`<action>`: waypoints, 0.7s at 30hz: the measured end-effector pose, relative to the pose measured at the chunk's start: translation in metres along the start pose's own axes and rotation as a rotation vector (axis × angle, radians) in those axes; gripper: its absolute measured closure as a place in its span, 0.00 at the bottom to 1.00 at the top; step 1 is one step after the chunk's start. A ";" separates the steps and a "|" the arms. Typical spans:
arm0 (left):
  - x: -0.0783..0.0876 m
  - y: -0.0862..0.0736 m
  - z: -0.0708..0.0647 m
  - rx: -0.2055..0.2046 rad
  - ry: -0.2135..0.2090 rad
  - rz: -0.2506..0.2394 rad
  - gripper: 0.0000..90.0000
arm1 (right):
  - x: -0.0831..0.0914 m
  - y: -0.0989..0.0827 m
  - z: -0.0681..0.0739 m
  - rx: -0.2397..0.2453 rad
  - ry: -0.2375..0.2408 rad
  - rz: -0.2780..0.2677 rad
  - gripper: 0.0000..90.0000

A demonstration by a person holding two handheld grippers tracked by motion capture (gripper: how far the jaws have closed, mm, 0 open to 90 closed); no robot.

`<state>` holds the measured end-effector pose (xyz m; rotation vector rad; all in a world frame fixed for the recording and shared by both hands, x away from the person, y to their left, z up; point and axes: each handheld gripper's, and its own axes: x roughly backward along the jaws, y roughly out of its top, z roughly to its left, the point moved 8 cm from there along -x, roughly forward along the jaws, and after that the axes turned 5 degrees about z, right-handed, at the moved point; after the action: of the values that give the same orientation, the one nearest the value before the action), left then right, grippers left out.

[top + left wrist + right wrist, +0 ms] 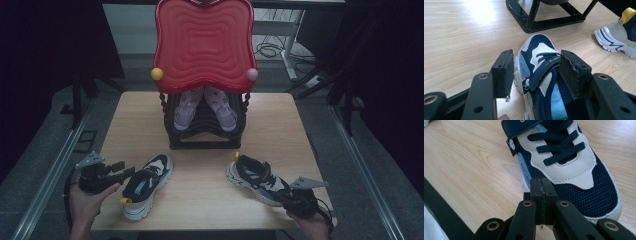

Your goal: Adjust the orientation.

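Observation:
Two navy, white and cream sneakers lie on the wooden table (210, 205). The left sneaker (147, 185) points its toe at the rack, its yellow heel tab toward me. My left gripper (125, 170) reaches it from the left. In the left gripper view the left gripper (536, 62) stands open astride the left sneaker (539, 50) at its strap, one pad beside the sole, the other over the tongue. The right sneaker (255, 177) lies with its toe toward my right gripper (285, 197). That right gripper (541, 192) is shut, empty, just over the right sneaker's (569, 165) mesh toe.
A black rack (205, 142) stands at the middle back of the table, with a red wavy tray (204, 42) on top and a pair of pale purple shoes (187, 112) inside. Its base (544, 22) lies just beyond the left sneaker. Bare wood separates the two sneakers.

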<state>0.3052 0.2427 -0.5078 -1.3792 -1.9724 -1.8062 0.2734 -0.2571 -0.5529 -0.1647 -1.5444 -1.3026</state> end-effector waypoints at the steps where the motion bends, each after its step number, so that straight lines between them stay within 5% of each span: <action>1: 0.000 0.000 0.000 0.000 0.000 0.000 0.51 | 0.001 0.000 0.002 0.007 0.005 0.000 0.99; 9: 0.001 0.000 0.000 -0.001 0.001 -0.001 0.51 | -0.007 -0.002 0.019 0.061 0.053 0.038 0.99; 12: 0.001 0.000 0.001 0.001 0.003 -0.003 0.51 | -0.012 -0.006 0.009 0.049 0.011 0.062 0.99; 21: 0.003 0.000 0.003 0.006 0.006 -0.005 0.51 | -0.008 -0.007 -0.008 0.017 0.006 0.045 0.99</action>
<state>0.3049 0.2469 -0.5071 -1.3673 -1.9778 -1.8033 0.2772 -0.2617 -0.5645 -0.1839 -1.5379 -1.2540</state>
